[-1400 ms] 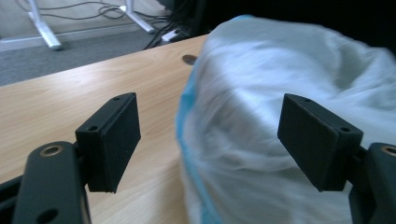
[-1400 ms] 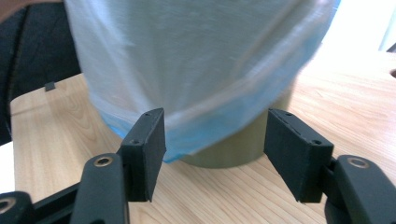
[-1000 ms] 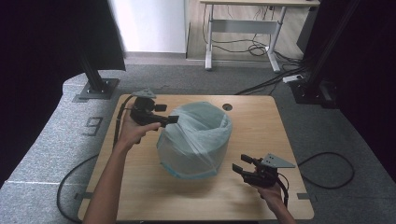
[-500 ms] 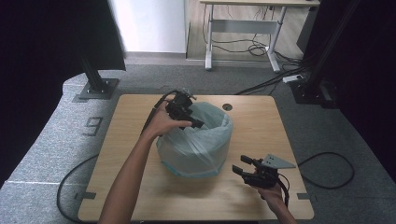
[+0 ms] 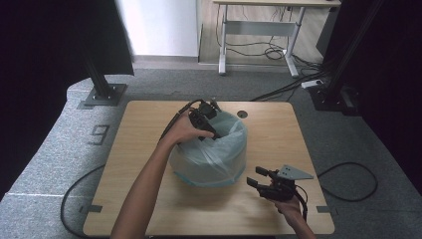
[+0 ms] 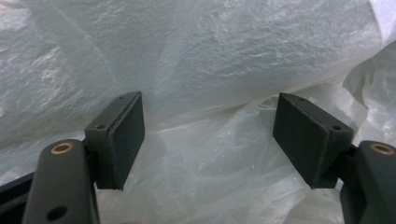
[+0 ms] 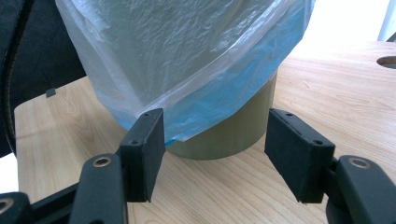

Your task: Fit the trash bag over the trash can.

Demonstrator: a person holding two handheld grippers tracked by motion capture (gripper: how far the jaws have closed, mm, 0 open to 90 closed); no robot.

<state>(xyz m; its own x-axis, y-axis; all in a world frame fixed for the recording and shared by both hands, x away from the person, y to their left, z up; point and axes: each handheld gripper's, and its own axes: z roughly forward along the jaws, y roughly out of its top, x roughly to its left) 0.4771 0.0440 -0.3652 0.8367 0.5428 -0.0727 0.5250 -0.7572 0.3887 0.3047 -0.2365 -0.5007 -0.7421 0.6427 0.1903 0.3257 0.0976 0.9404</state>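
My wooden table [image 5: 149,149] stands on grey carpet [image 5: 64,149] marked "9". The bin [image 7: 233,135], covered by a plastic bag [image 5: 219,154], sits mid-table. My left gripper [image 5: 206,127], jaws spread but just closing, dips into the bag; my right gripper [image 5: 259,179] hovers nearby, spread.

Translucent pale-blue bag [image 5: 211,157], olive bin [image 7: 233,135], black fingers [image 7: 299,154]

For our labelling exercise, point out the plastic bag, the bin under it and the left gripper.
plastic bag [image 5: 211,154]: high view, its draped side.
bin [image 7: 233,130]: right gripper view, bare olive wall below the bag's edge.
left gripper [image 5: 213,135]: high view, jaw tips at the bag's mouth.
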